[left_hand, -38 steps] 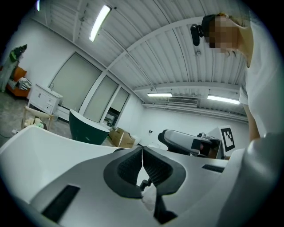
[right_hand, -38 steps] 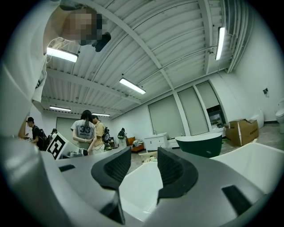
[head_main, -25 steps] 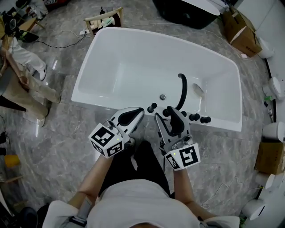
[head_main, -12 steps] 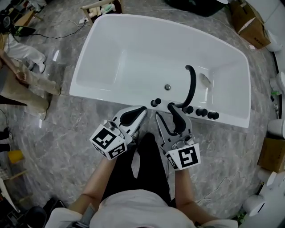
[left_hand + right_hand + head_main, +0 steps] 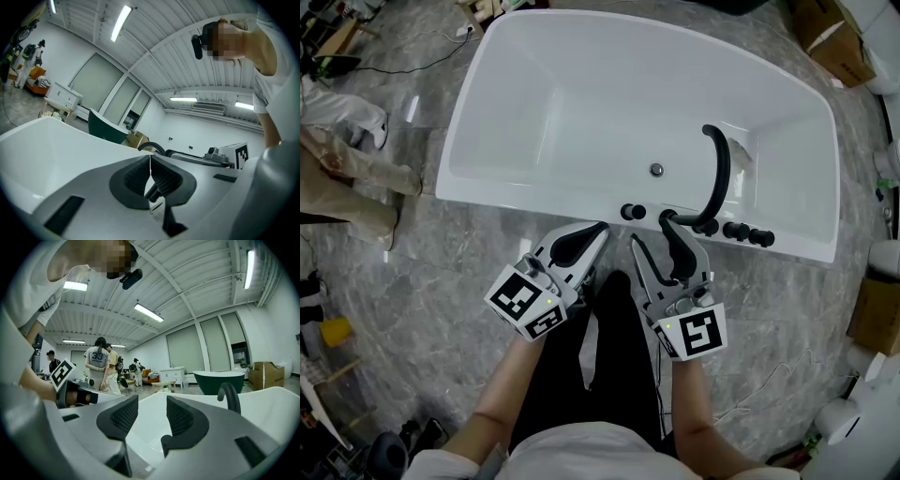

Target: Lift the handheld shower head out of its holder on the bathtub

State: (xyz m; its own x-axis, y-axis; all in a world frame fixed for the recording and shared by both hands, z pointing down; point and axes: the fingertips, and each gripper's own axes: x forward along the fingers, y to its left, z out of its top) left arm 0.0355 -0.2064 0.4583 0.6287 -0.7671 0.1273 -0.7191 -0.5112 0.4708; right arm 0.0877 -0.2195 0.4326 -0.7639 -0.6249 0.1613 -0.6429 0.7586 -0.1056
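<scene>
The white bathtub (image 5: 487,112) lies ahead of me, with a curved black spout (image 5: 718,173) and a row of black fittings (image 5: 736,231) on its near rim. One black fitting (image 5: 668,218) sits just beyond my right gripper's tips; I cannot tell whether it is the handheld shower head. My right gripper (image 5: 659,236) hovers at that rim, open and holding nothing. In the right gripper view the right gripper (image 5: 151,417) points over the tub, with the spout (image 5: 228,396) at the right. My left gripper (image 5: 584,240) is shut and holds nothing. The left gripper (image 5: 150,174) has its pads touching.
A round drain (image 5: 656,170) lies in the tub floor, and a black knob (image 5: 633,212) stands left of the right gripper. The grey marble floor (image 5: 412,262) surrounds the tub. A person's legs (image 5: 347,164) are at the far left. Cardboard boxes (image 5: 834,42) stand behind the tub.
The tub and its fittings have slid up and to the right in the head view. Both grippers stay near the rim with their jaws unchanged.
</scene>
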